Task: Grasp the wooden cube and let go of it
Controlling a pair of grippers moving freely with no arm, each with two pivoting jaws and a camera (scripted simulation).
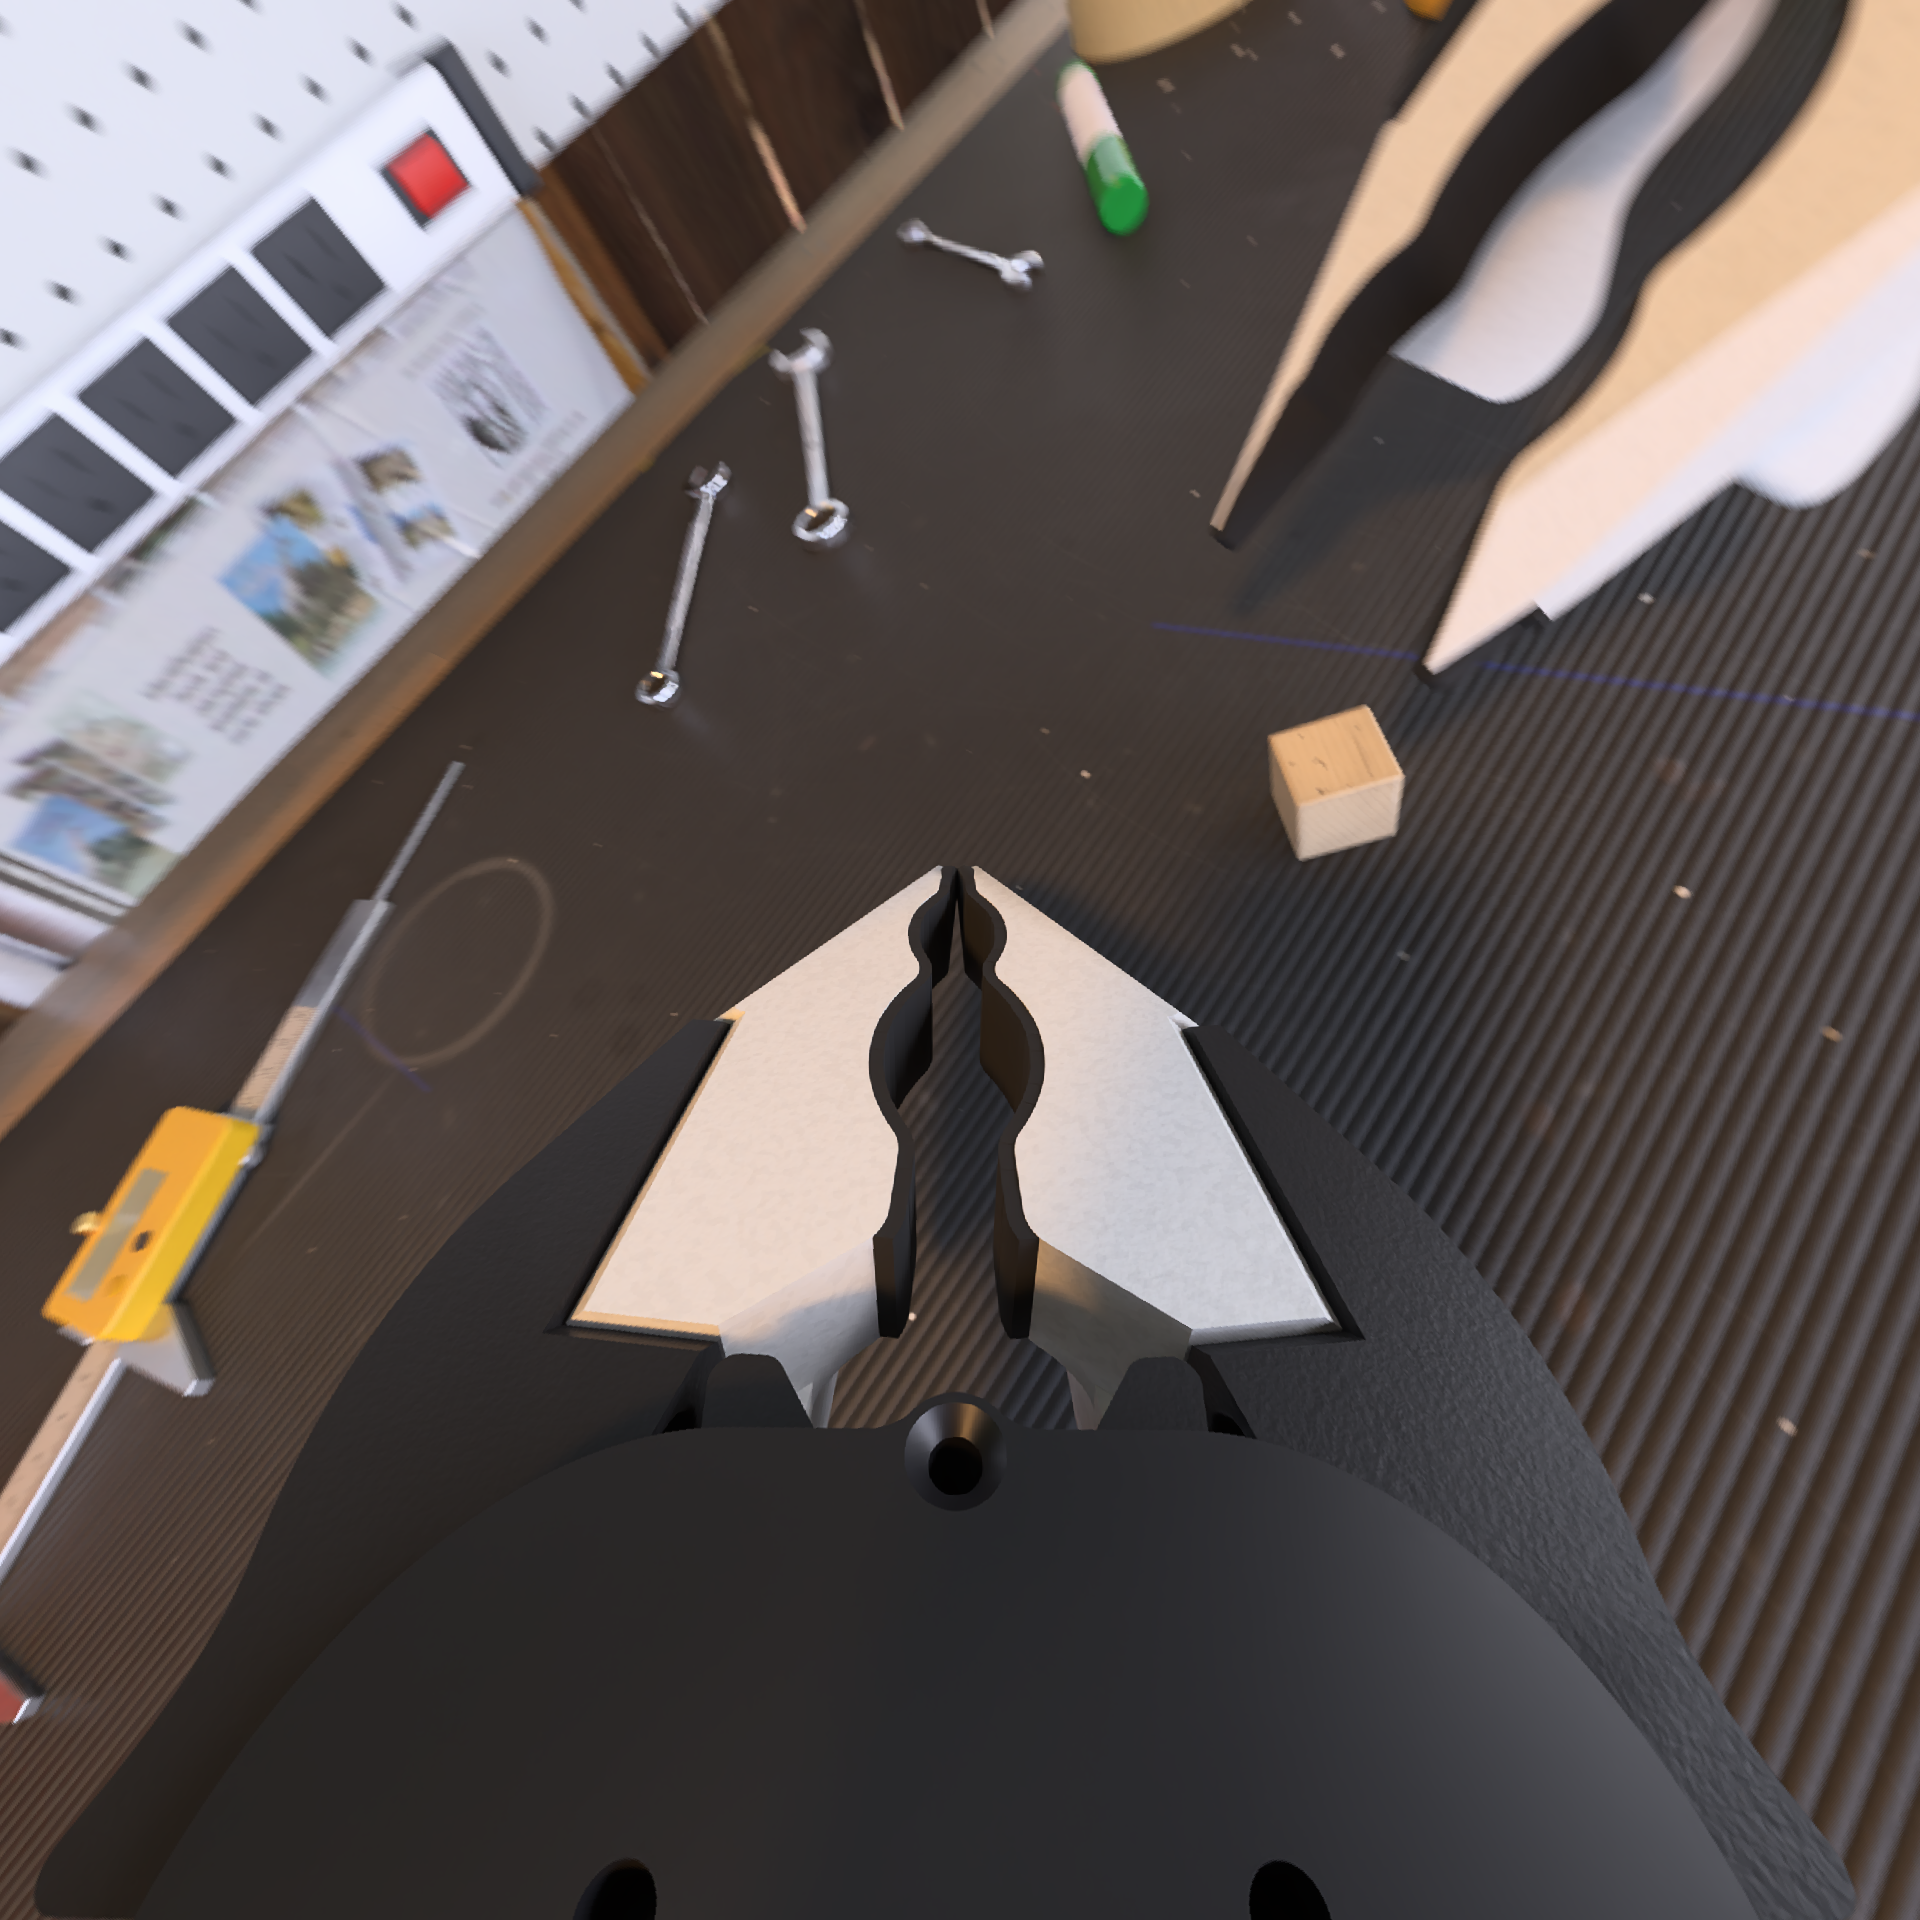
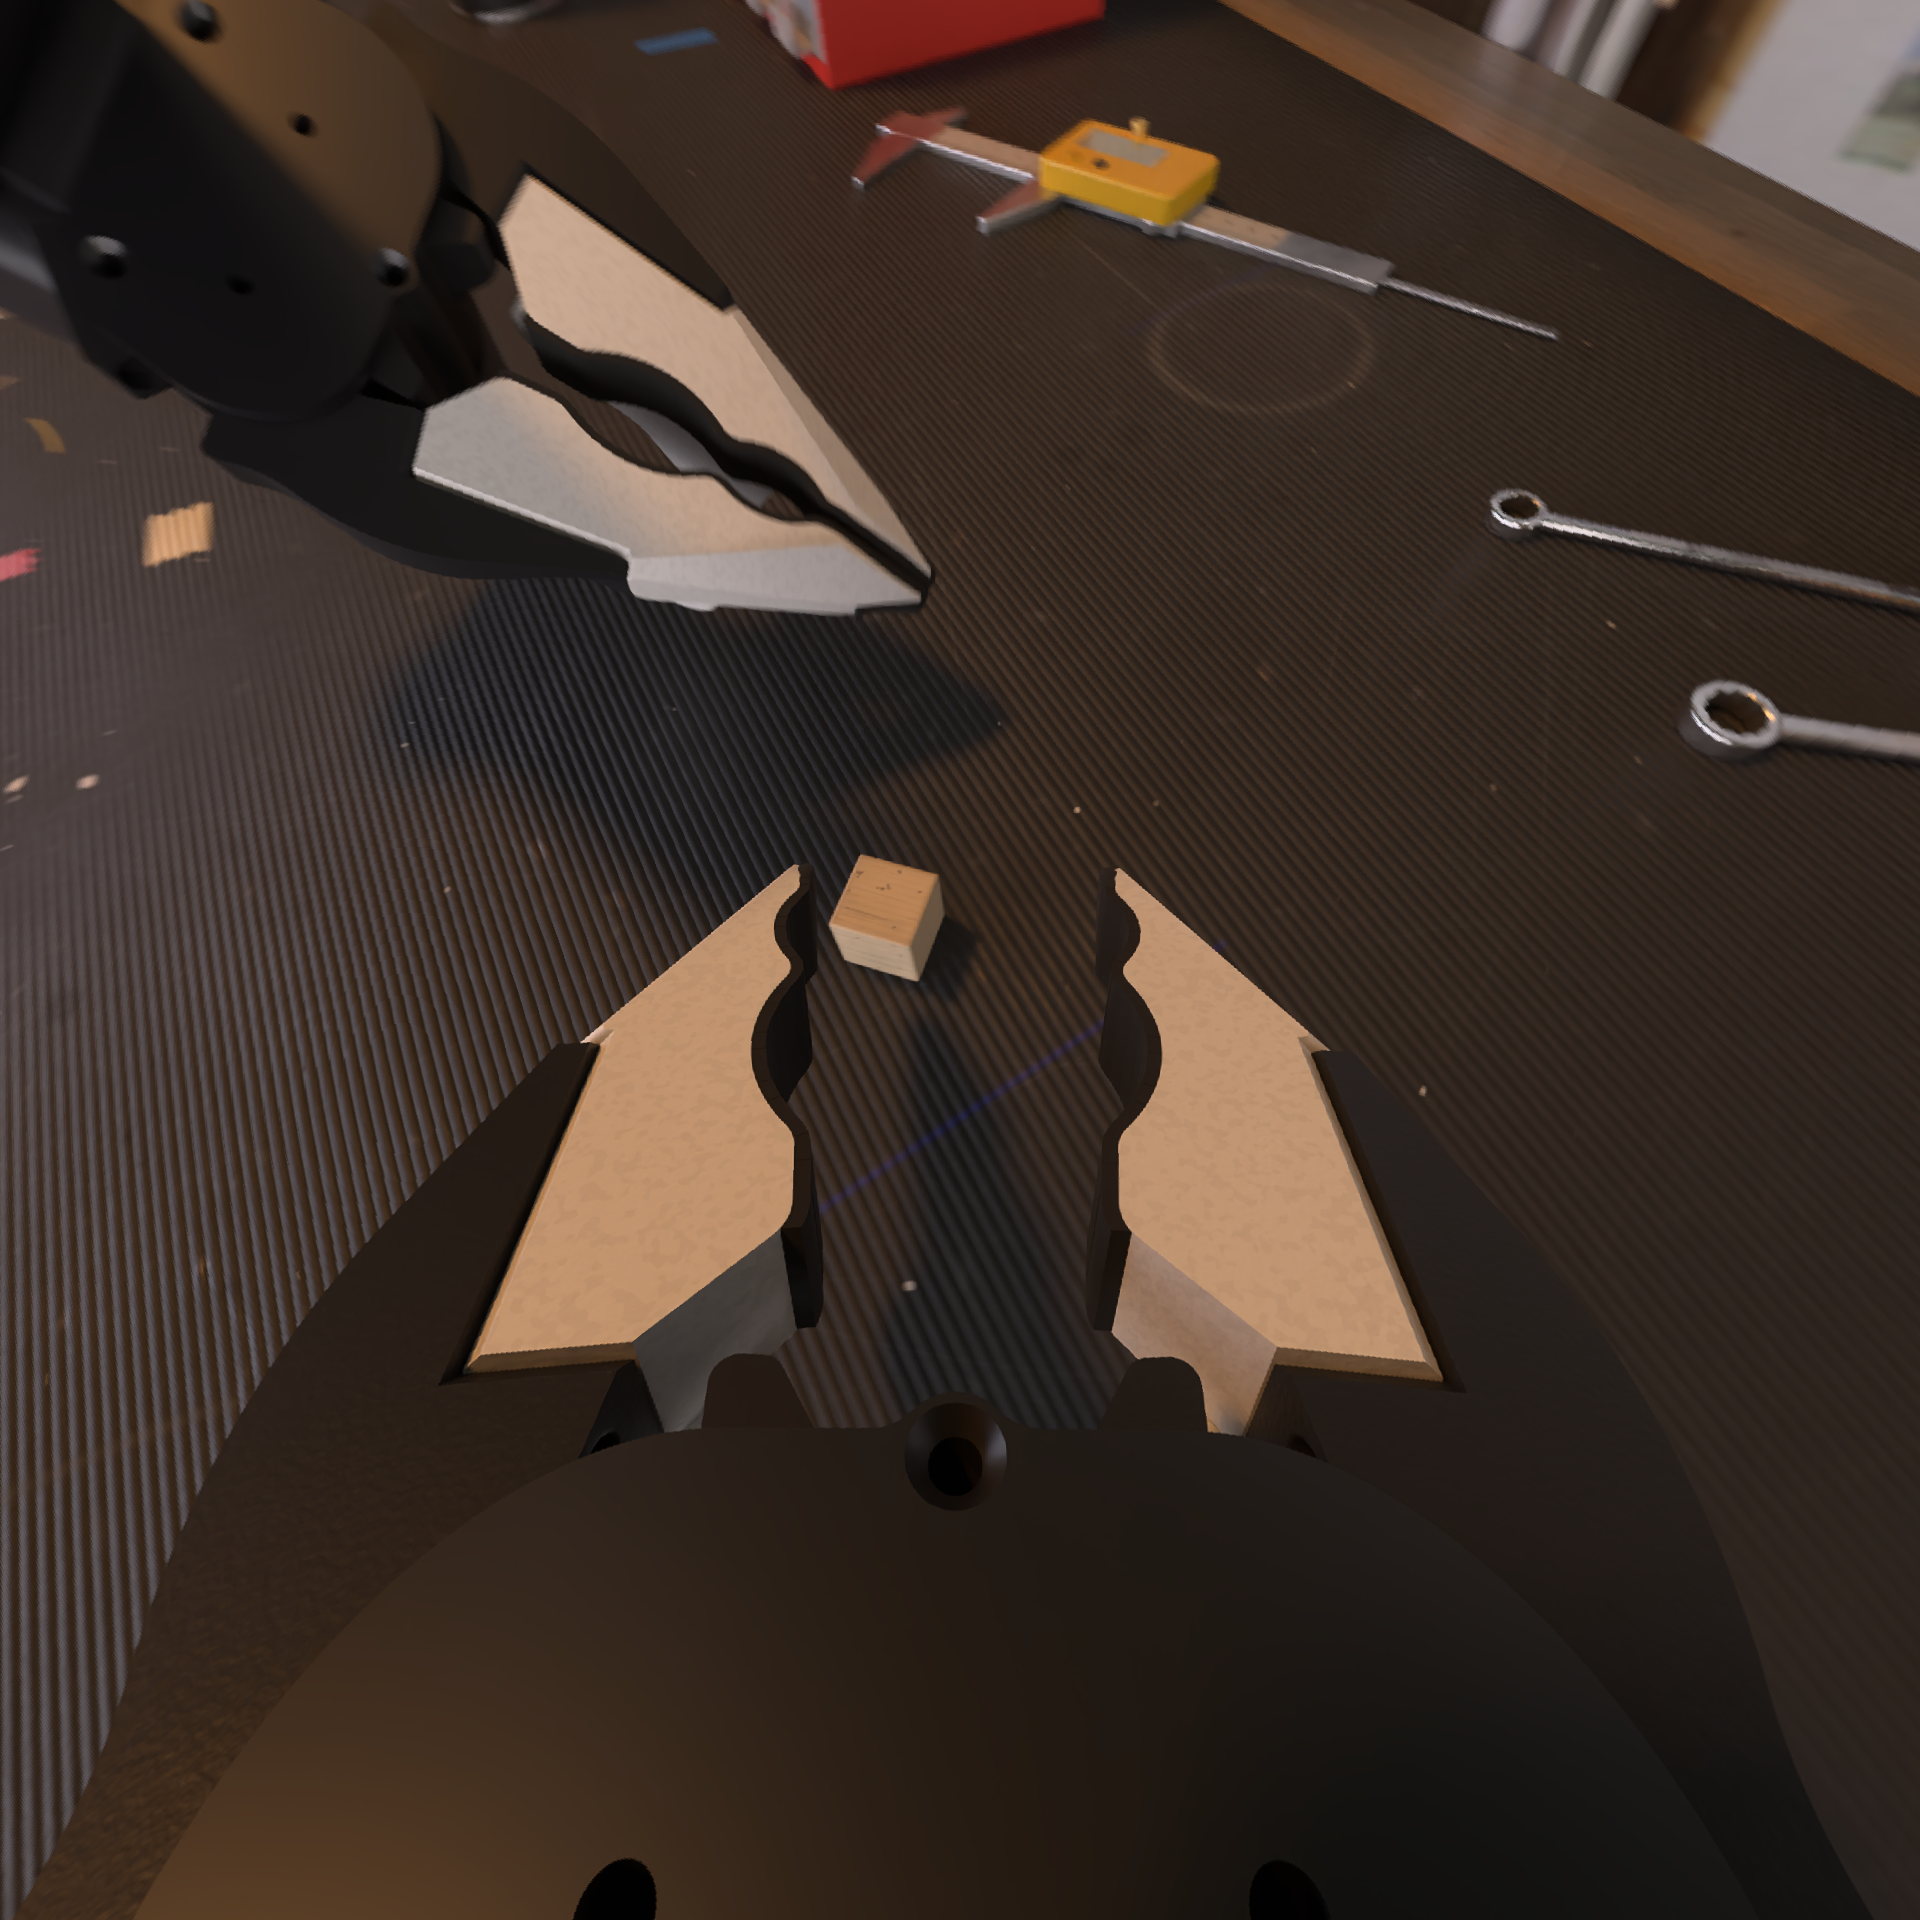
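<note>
Right claw (image 2: 954, 883): nearest the lens, fingers spread wide, pinching nothing, raised over the worktop (image 2: 1351, 935).
Wooden cube (image 2: 886, 931): sits on the ribbed dark worktop just ahead of the right claw's tips, nearer its left finger, touching neither.
Left claw (image 1: 962, 875): tips pressed together, empty, the cube (image 1: 1335, 779) off to its right.
Tools: three spanners (image 1: 812, 447), a yellow caliper (image 1: 145, 1226) and a green marker (image 1: 1101, 145) lie well apart from the cube.

On the table (image 2: 1351, 935), the wooden cube (image 2: 886, 916) lies just ahead of the right gripper (image 2: 956, 883), wrenches (image 2: 1704, 556) lying off right.
</note>
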